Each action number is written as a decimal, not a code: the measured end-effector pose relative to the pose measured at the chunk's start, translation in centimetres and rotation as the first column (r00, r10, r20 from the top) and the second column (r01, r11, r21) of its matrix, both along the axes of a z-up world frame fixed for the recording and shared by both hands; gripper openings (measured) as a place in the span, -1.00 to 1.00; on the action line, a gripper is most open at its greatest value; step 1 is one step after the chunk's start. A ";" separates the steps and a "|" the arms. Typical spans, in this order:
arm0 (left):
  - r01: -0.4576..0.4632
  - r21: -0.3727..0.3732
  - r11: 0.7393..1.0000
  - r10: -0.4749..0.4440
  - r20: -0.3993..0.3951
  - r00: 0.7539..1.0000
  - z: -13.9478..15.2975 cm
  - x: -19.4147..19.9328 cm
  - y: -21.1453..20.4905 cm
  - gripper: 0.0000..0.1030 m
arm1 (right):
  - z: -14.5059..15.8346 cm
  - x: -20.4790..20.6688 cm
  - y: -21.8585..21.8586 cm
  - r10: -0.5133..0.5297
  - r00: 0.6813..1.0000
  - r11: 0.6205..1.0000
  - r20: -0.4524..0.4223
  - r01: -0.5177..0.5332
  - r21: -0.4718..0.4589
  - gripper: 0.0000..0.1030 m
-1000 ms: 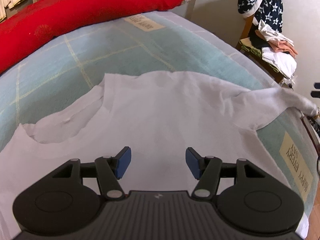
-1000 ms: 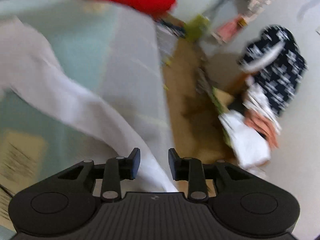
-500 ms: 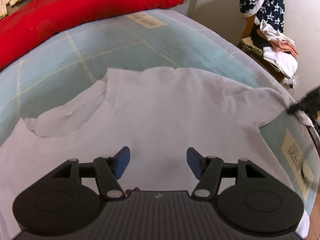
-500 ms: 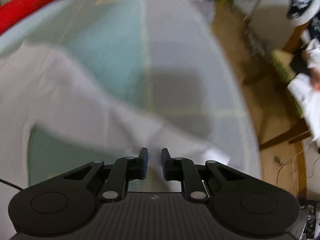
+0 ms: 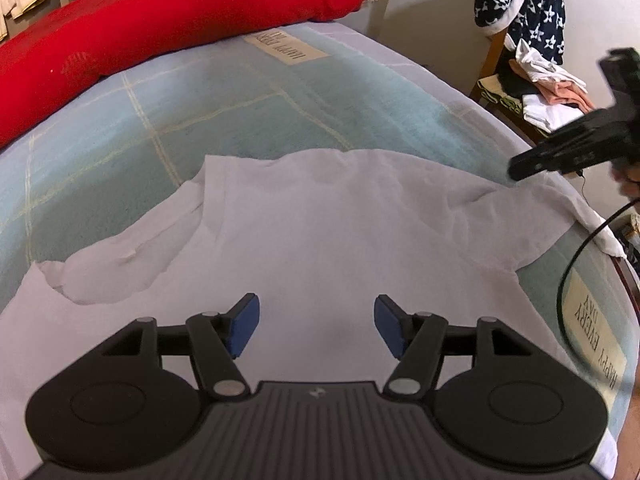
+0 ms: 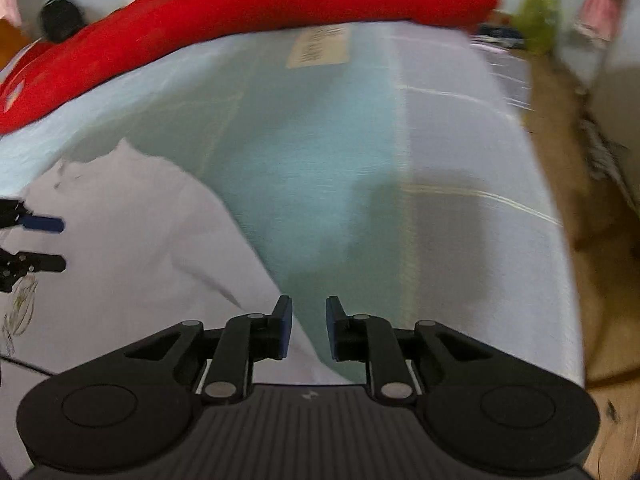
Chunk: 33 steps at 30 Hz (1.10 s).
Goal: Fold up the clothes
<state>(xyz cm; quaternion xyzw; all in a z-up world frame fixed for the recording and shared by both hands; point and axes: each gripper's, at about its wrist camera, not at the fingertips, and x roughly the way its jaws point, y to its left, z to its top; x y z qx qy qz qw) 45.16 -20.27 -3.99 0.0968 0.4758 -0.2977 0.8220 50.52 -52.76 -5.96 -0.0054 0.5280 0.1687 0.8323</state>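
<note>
White shirt (image 5: 340, 232) flat on bed (image 5: 240, 112); left tool (image 5: 316, 330) released above it, right tool (image 6: 308, 330) slightly parted, empty, just reopened; it should pinch right sleeve (image 5: 560, 208) edge.

A bed covered by a pale blue-green checked blanket (image 5: 248, 120) carries a flat white cotton T-shirt (image 5: 320, 232) and a long red bolster (image 5: 180, 12).

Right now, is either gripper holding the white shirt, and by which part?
Nothing is held. The left gripper stands open above the white shirt; the right gripper, jaws slightly apart and just reopening, has no cloth pinched by the sleeve.
</note>
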 end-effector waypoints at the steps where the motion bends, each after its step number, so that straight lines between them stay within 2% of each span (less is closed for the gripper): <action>1: 0.001 0.002 1.000 -0.001 0.001 1.000 -0.1 0.0 0.1 0.27 | -0.5 0.4 0.6 0.032 0.999 0.999 -0.010 -0.032 0.005 -0.44; 4: -0.019 0.003 1.000 0.019 -0.008 1.000 -0.4 0.1 0.6 0.27 | -2.0 0.9 2.0 0.101 0.994 0.993 -0.042 -0.103 -0.050 -0.36; 7: -0.039 -0.001 0.999 0.039 -0.018 0.999 -0.7 0.3 1.1 0.27 | -2.2 0.9 2.8 0.117 0.991 0.990 -0.058 -0.121 -0.074 -0.34; 8: -0.045 -0.001 0.999 0.045 -0.020 0.999 -0.7 0.4 1.3 0.27 | -2.1 0.8 3.2 0.128 0.990 0.989 -0.065 -0.133 -0.071 -0.40; 9: -0.049 -0.001 0.999 0.049 -0.021 0.999 -0.8 0.5 1.3 0.27 | -2.1 0.7 3.6 0.148 0.987 0.984 -0.065 -0.154 -0.086 -0.70; 10: -0.049 -0.003 0.999 0.049 -0.022 0.999 -0.8 0.6 1.4 0.27 | -2.0 0.7 4.1 0.168 0.984 0.980 -0.065 -0.174 -0.101 -0.91; 11: -0.049 -0.005 0.999 0.049 -0.020 0.999 -0.8 0.6 1.5 0.27 | -1.8 0.7 4.5 0.182 0.982 0.974 -0.055 -0.188 -0.124 -0.91; 14: -0.055 -0.013 0.998 0.054 -0.012 0.998 -0.5 0.7 1.7 0.27 | -0.8 1.6 5.3 0.191 0.981 0.958 0.039 -0.178 -0.223 -0.92; 17: -0.066 -0.020 0.998 0.066 -0.007 0.998 -0.3 0.8 1.7 0.27 | 0.6 3.5 5.1 0.156 0.979 0.973 0.129 -0.130 -0.189 -0.92; 20: -0.077 -0.021 0.997 0.077 -0.007 0.997 -0.3 0.9 1.7 0.27 | 0.5 4.1 6.0 0.149 0.972 0.968 0.180 -0.107 -0.226 -0.92; 21: -0.078 -0.024 0.997 0.078 -0.007 0.997 -0.2 0.9 1.8 0.27 | 0.4 4.2 6.0 0.118 0.979 0.974 0.169 -0.081 -0.212 -0.92; 23: -0.078 -0.031 0.997 0.078 0.000 0.997 0.1 0.8 1.9 0.28 | 1.3 3.1 5.4 0.045 0.979 0.984 0.201 -0.009 -0.179 -0.82; 28: -0.094 -0.033 0.995 0.094 -0.006 0.996 0.1 0.9 2.2 0.31 | 3.8 -3.4 2.5 -0.172 0.957 0.981 0.232 0.187 -0.043 -0.54; 31: -0.098 -0.043 0.994 0.097 -0.024 0.995 0.0 0.9 2.0 0.31 | 2.7 -7.6 0.4 -0.331 0.934 0.943 0.132 0.325 0.068 -0.24; 33: -0.094 -0.050 0.994 0.092 -0.035 0.995 0.0 0.9 1.7 0.31 | 1.4 -10.5 -1.5 -0.448 0.893 0.888 0.042 0.439 0.140 -0.19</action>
